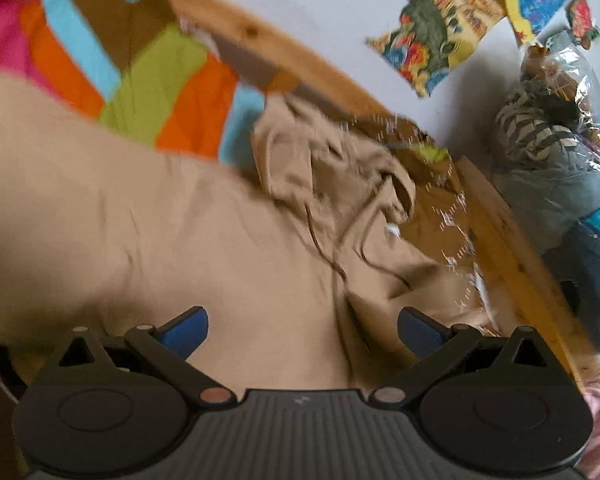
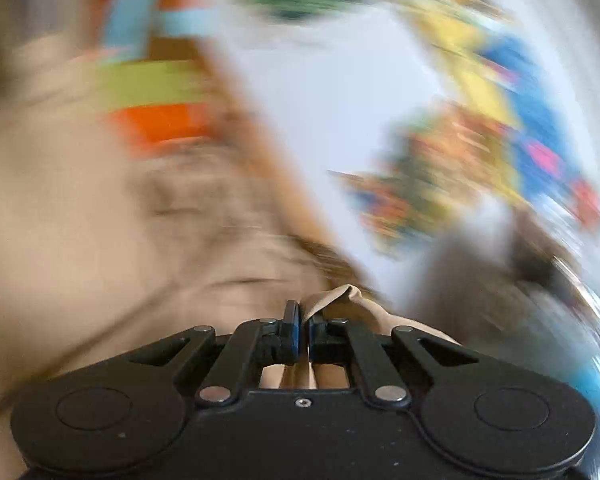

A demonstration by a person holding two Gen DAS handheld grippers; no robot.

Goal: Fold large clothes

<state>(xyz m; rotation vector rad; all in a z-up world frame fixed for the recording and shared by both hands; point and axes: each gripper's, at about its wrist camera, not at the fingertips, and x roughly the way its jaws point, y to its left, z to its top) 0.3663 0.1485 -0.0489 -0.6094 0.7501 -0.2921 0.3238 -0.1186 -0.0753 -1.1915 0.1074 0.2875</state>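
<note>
A large beige garment (image 1: 148, 216) with dark drawstrings lies spread and rumpled across a surface in the left wrist view. My left gripper (image 1: 302, 330) is open just above it, its blue-padded fingers (image 1: 186, 330) wide apart with nothing between them. In the right wrist view, which is heavily blurred, my right gripper (image 2: 303, 330) is shut on a fold of the same beige garment (image 2: 340, 300), which bunches up between and behind the fingers. More beige cloth (image 2: 60, 208) fills the left of that view.
A bright striped quilt (image 1: 140, 76) lies behind the garment. A wooden rail (image 1: 284, 52) runs diagonally past it along a white wall with colourful pictures (image 1: 448, 20). A pile of clothes and plastic bags (image 1: 556, 152) sits at the right.
</note>
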